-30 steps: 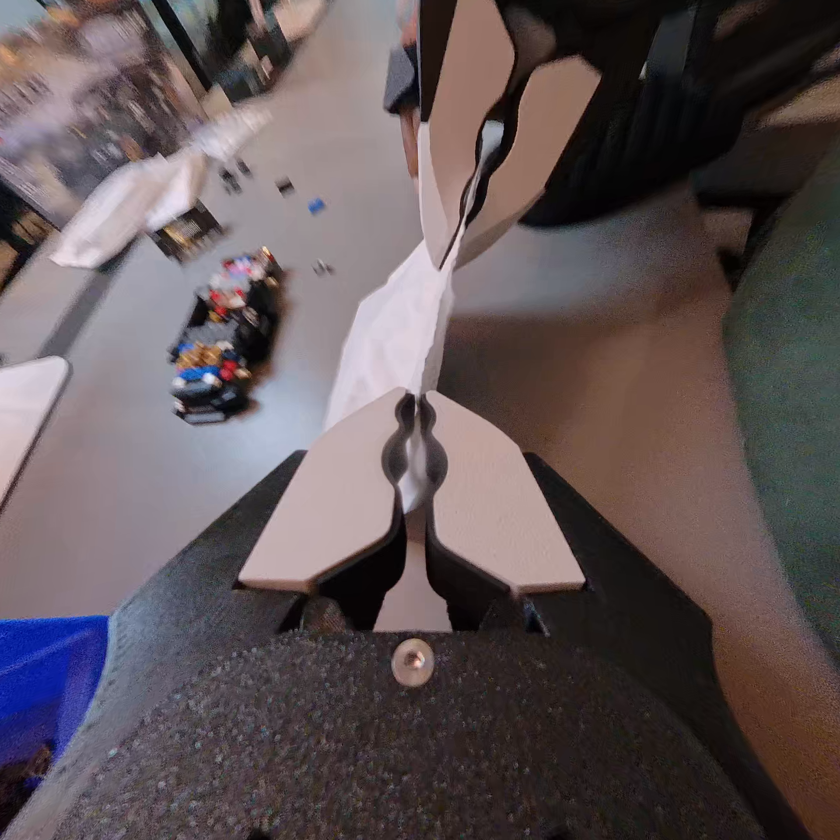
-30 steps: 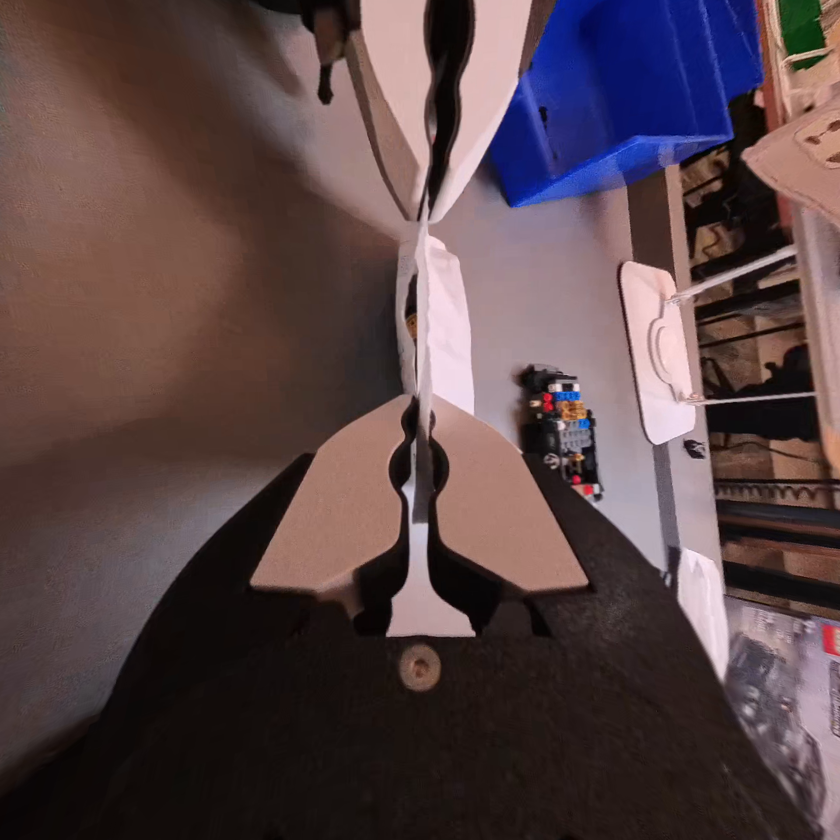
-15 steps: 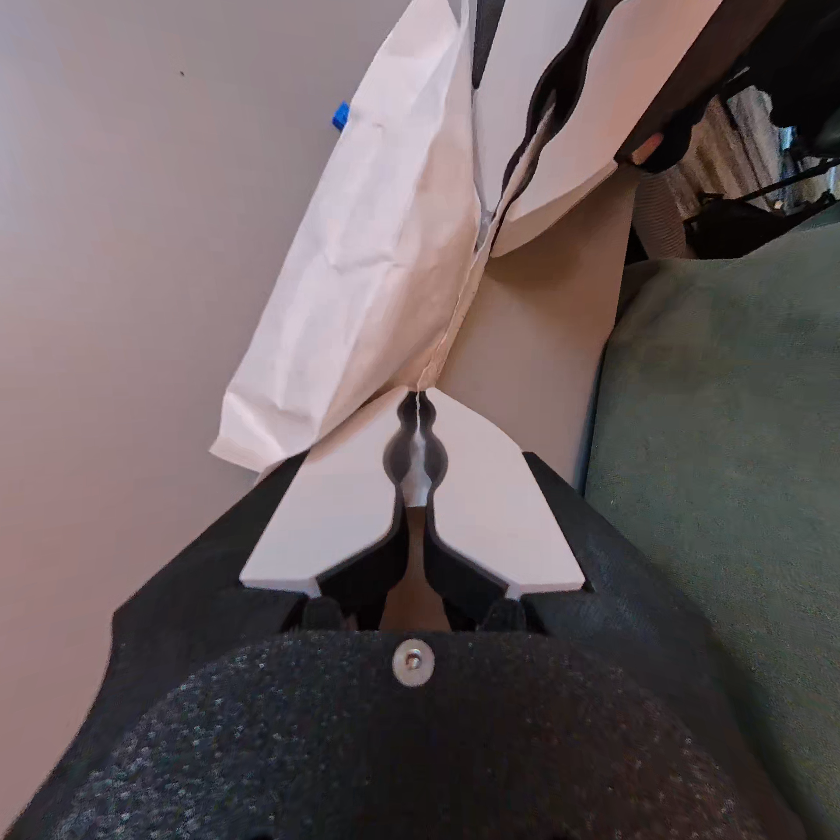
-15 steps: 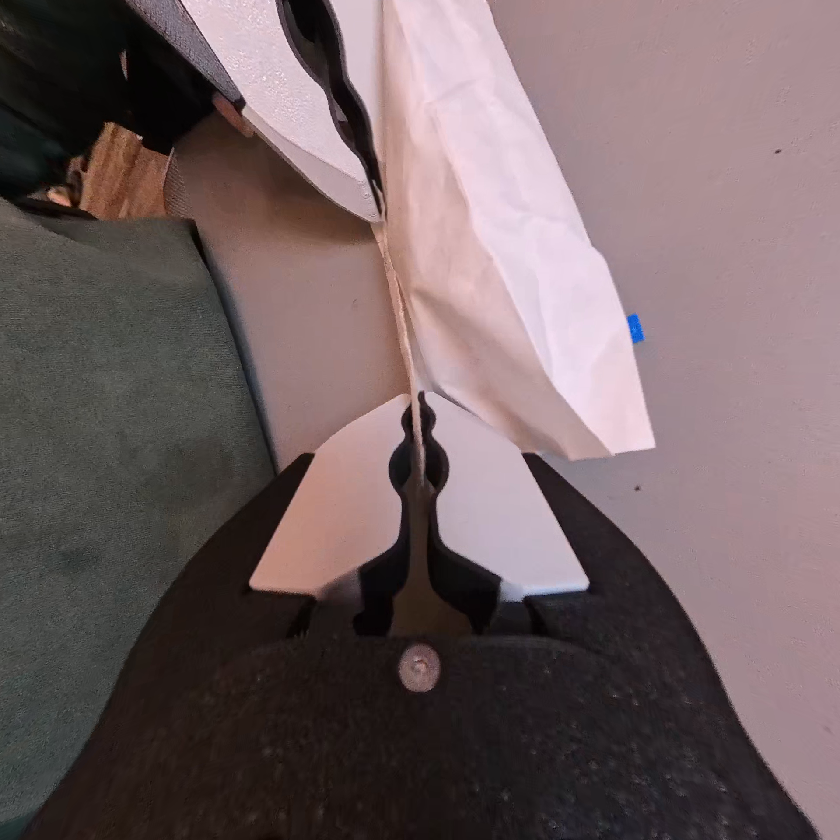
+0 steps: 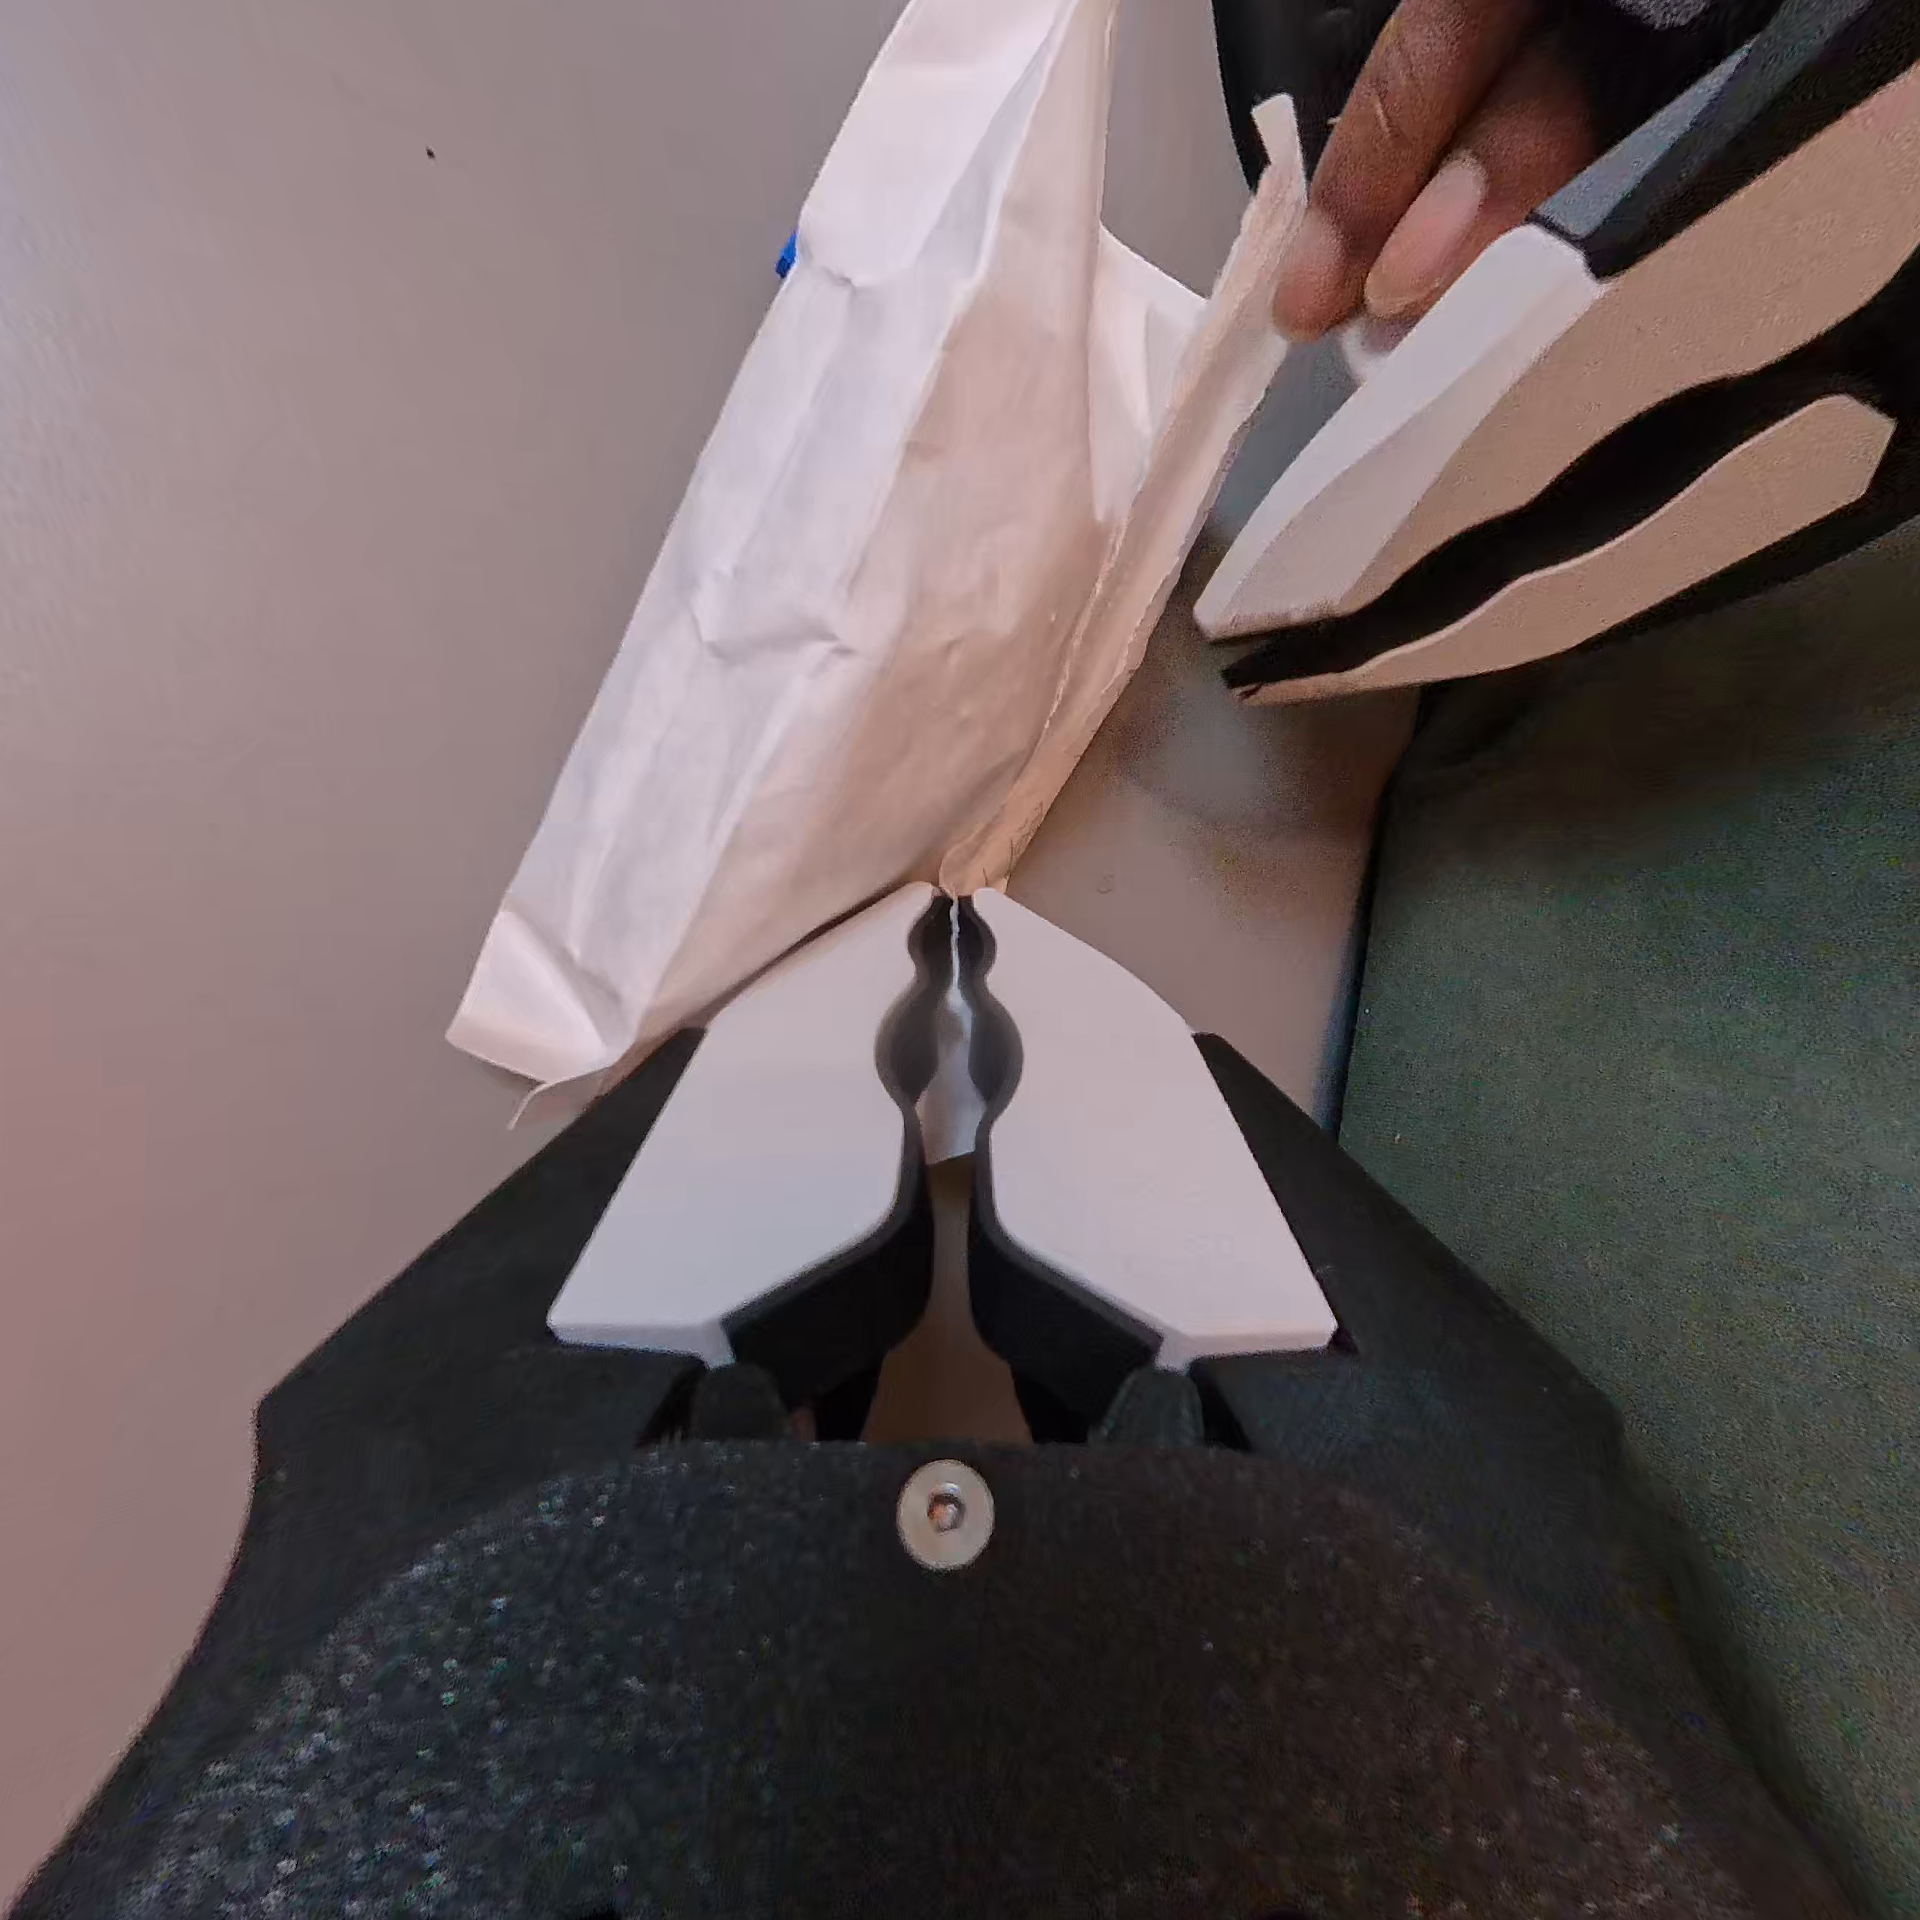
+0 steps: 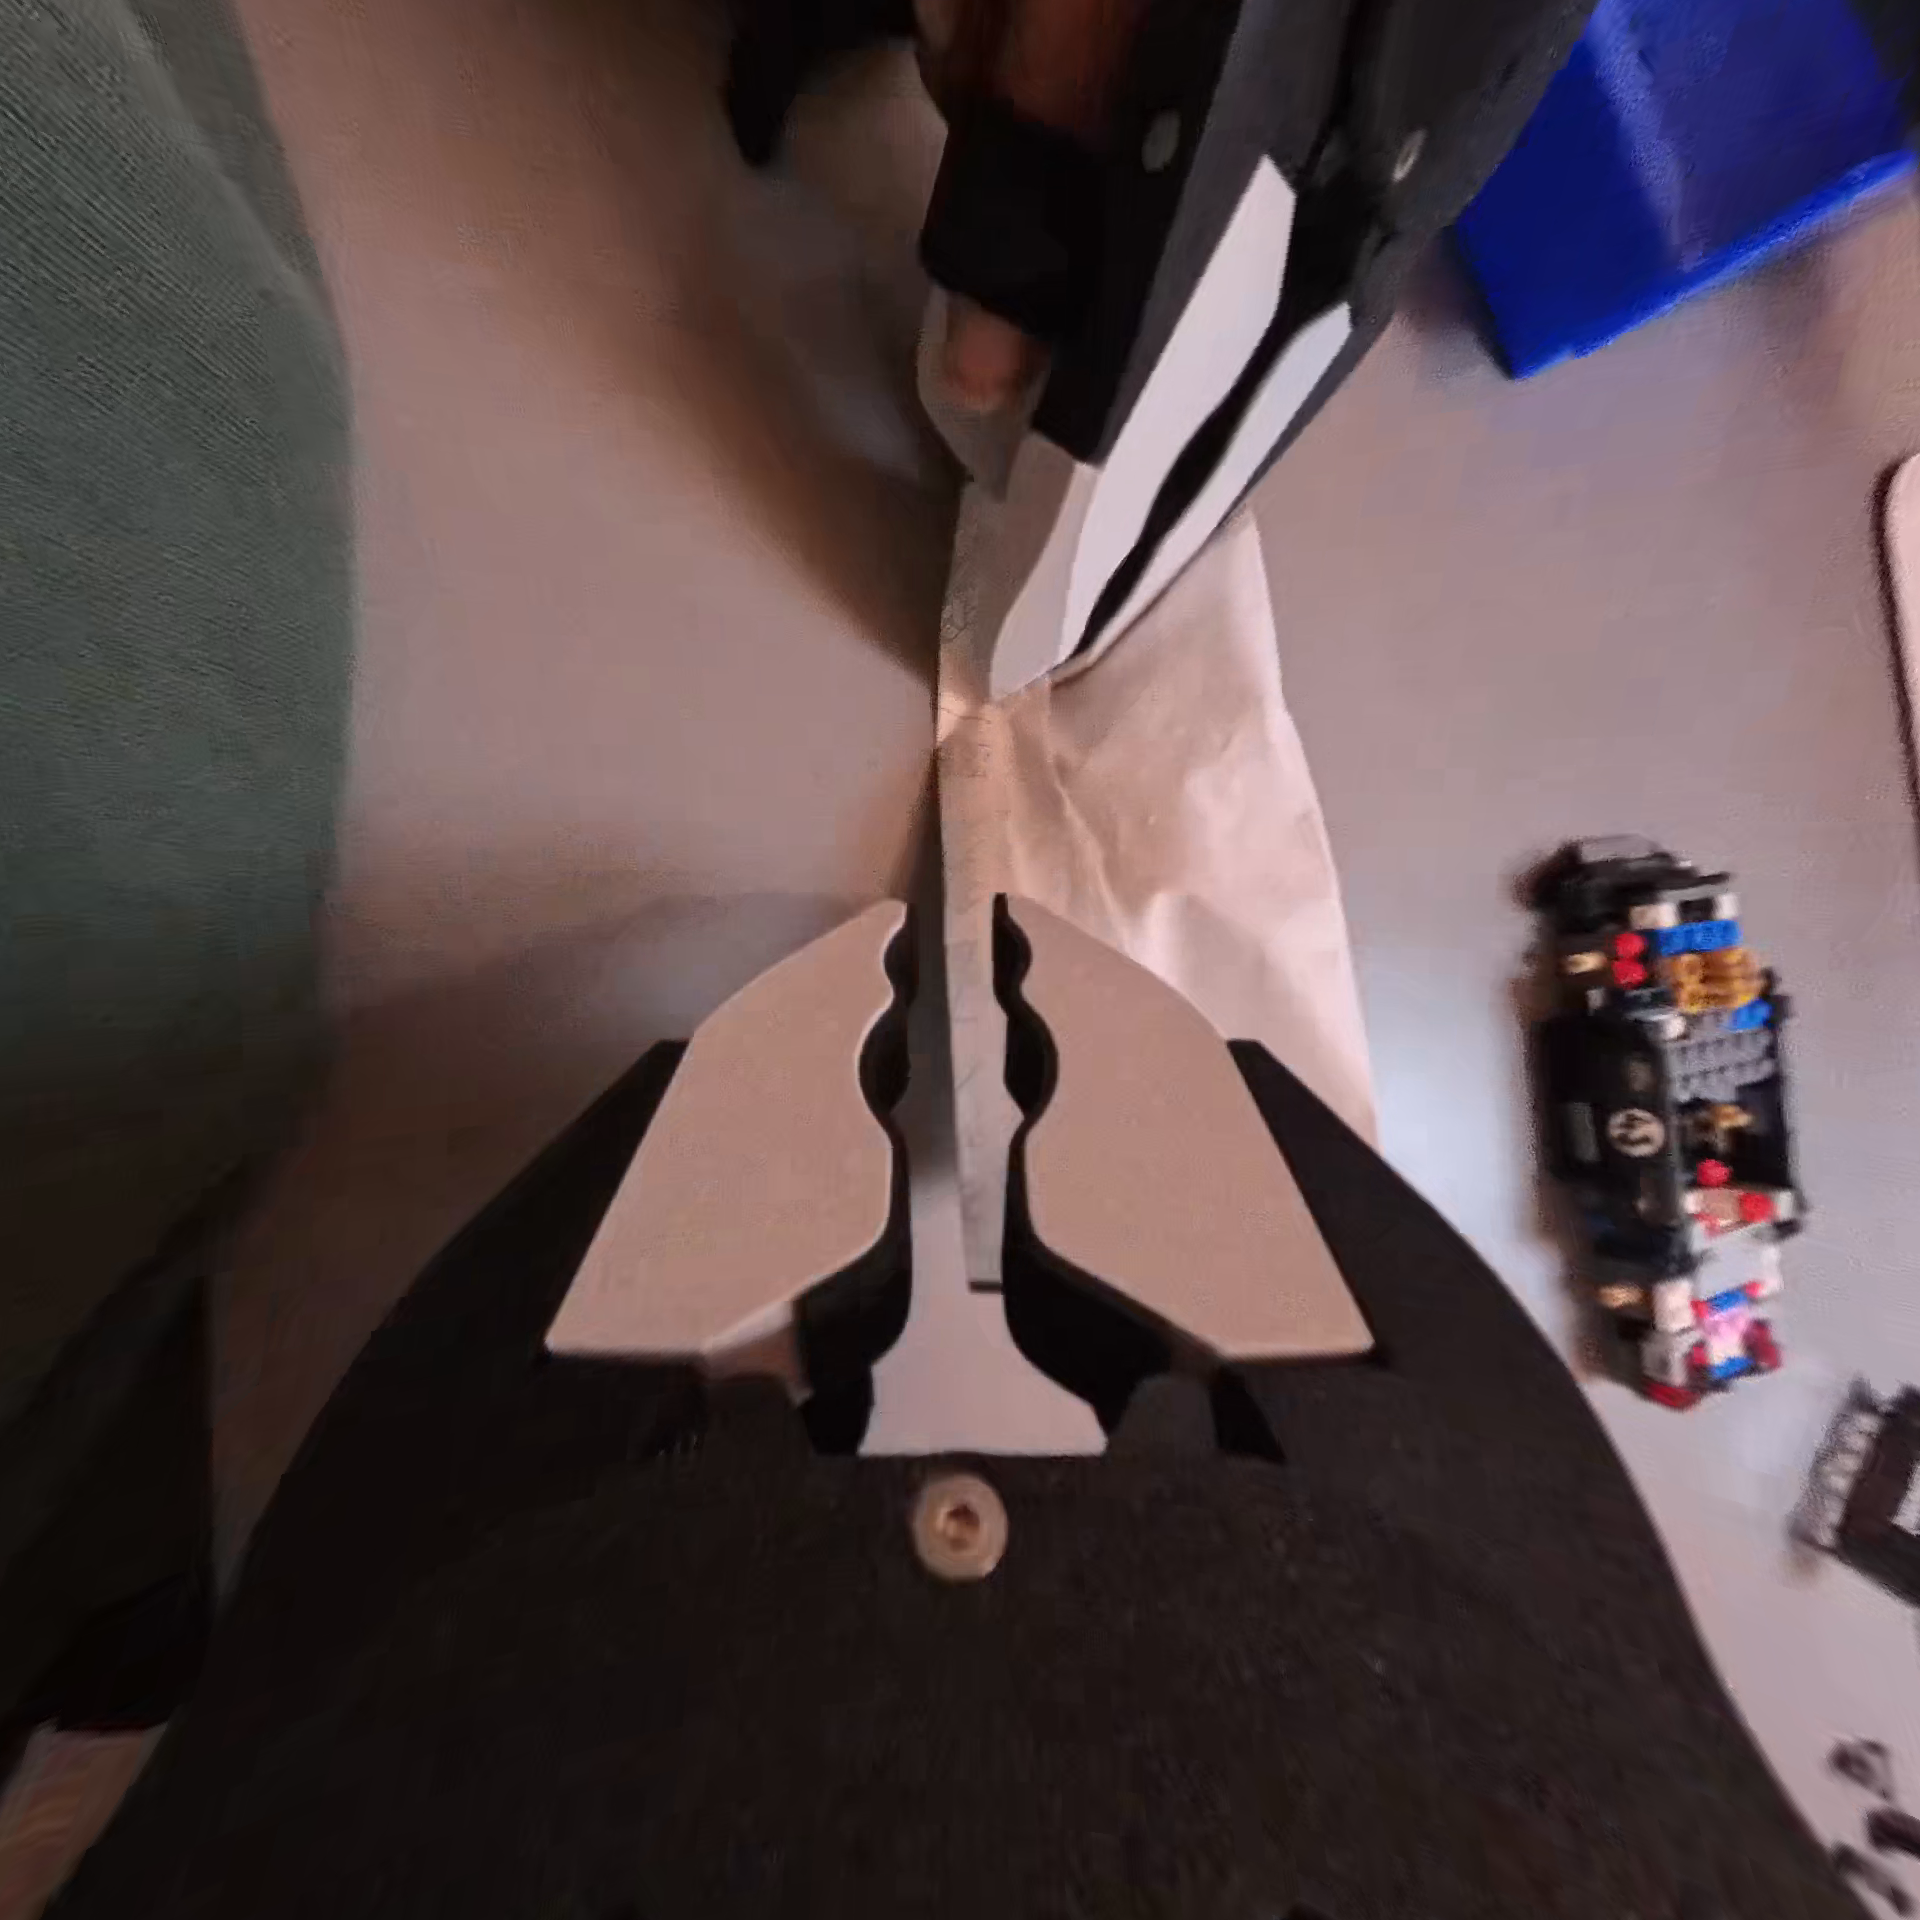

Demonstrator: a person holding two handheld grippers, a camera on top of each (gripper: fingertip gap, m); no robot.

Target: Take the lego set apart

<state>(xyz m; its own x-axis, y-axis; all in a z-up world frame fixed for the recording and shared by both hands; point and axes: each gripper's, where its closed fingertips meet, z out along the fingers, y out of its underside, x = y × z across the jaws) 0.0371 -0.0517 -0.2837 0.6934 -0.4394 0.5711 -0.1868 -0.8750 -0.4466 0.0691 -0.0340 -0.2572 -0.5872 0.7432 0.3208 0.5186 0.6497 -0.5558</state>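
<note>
While the left tool [image 5: 951, 902] stays out of the bargain with the bricks, it is pinched tight on one corner of a white paper bag [image 5: 831, 582], whose long body hangs away from it over the grey bench [image 5: 260, 520]. Past the bag, the right tool [image 5: 1236, 649] shows with its tips nearly together and nothing between them, and a person's fingers [image 5: 1382, 197] pinch the bag's top strip just beside it.

Seen from the right wrist, the right tool [image 6: 956, 914] has its jaws a narrow way apart; the bag's top strip [image 6: 971, 1091] runs straight down the gap, and I judge it loose there, not clamped. Right of the bag, well apart from it, the lego set [image 6: 1662, 1122] lies on the bench, a dark car with coloured bricks showing, its long axis roughly parallel to the bag's edge and the right tool's fingers. A blue bin [image 6: 1683, 187] sits beyond it.

The right tool looks nearer the car and freer to reach it, by swinging sideways to the right. Disassembly appears barely begun.
</note>
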